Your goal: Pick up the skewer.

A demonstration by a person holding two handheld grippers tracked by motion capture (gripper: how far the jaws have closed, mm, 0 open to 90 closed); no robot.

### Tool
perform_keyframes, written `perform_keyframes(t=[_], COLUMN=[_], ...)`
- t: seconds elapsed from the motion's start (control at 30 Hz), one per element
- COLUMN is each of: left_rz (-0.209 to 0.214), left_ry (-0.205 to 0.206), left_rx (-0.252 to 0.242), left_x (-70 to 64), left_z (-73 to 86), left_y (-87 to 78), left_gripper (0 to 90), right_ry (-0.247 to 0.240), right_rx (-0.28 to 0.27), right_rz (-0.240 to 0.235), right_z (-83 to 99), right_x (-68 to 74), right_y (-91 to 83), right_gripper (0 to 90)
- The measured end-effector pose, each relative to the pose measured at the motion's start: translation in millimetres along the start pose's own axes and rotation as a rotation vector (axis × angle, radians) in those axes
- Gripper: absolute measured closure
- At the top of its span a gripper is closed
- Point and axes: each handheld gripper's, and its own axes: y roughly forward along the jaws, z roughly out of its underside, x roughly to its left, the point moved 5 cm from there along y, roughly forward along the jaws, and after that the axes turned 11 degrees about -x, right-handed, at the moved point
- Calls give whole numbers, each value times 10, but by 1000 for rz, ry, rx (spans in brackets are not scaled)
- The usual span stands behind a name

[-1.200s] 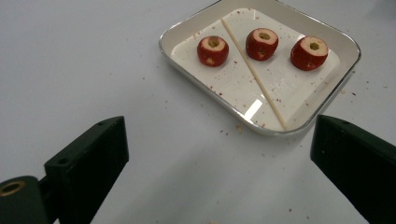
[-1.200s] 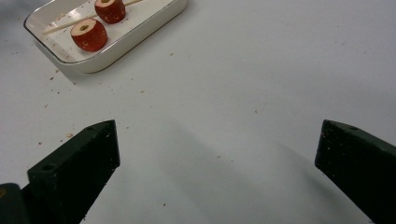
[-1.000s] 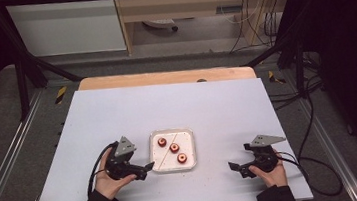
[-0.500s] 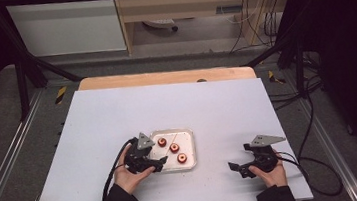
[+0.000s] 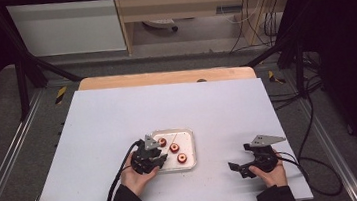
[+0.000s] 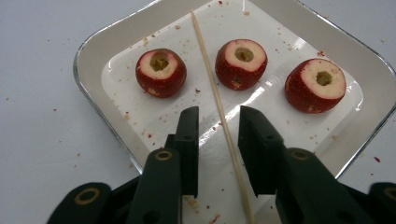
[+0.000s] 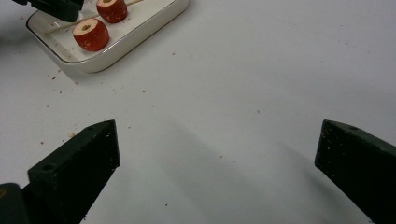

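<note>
While the left gripper [image 6: 218, 130] hangs low over the near part of the white tray [image 6: 105, 44], its two black jaws stand a little apart, and the thin wooden skewer [image 6: 215, 91] lies flat on the tray floor between them. Nothing shows that the jaws press on the stick; a narrow gap is visible at each side of it. The skewer runs from the far rim of the tray down toward the camera, passing between two of the fruits.

Three cored red fruits sit upright in the tray, each with a pale cut top and a hole in the middle. In the left gripper view, the left fruit [image 6: 160, 72] is on one side of the skewer, and the middle fruit [image 6: 241, 63] and the right fruit [image 6: 315, 85] are on the other side. None of them touches the skewer or the jaws. Small red crumbs are scattered on the tray floor and on the table [image 5: 98, 124] around it.

From the high view, the left gripper [image 5: 156, 158] is at the left edge of the tray [image 5: 189, 149], held in the person's left hand [image 5: 136, 174]. The right gripper [image 5: 241, 167] rests on the table well apart from the tray, near the front right edge, and its jaws are spread wide with only bare table surface between them.
</note>
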Motion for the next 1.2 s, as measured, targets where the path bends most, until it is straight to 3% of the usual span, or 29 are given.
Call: perform_keyframes(t=[0.27, 0.73, 1.2], left_rz=[-14, -71, -63], left_ry=[-19, -66, -100], left_rx=[-14, -44, -70], left_x=[-51, -97, -81], left_z=[17, 38, 58], left_y=[26, 30, 22], left_gripper=[812, 868, 884], right_ry=[1, 2, -3], right_rx=[-1, 1, 0], right_rz=[-1, -3, -6], right_z=[-1, 1, 3], right_x=[2, 4, 3], right_y=[-1, 2, 7], right_gripper=[6, 6, 6])
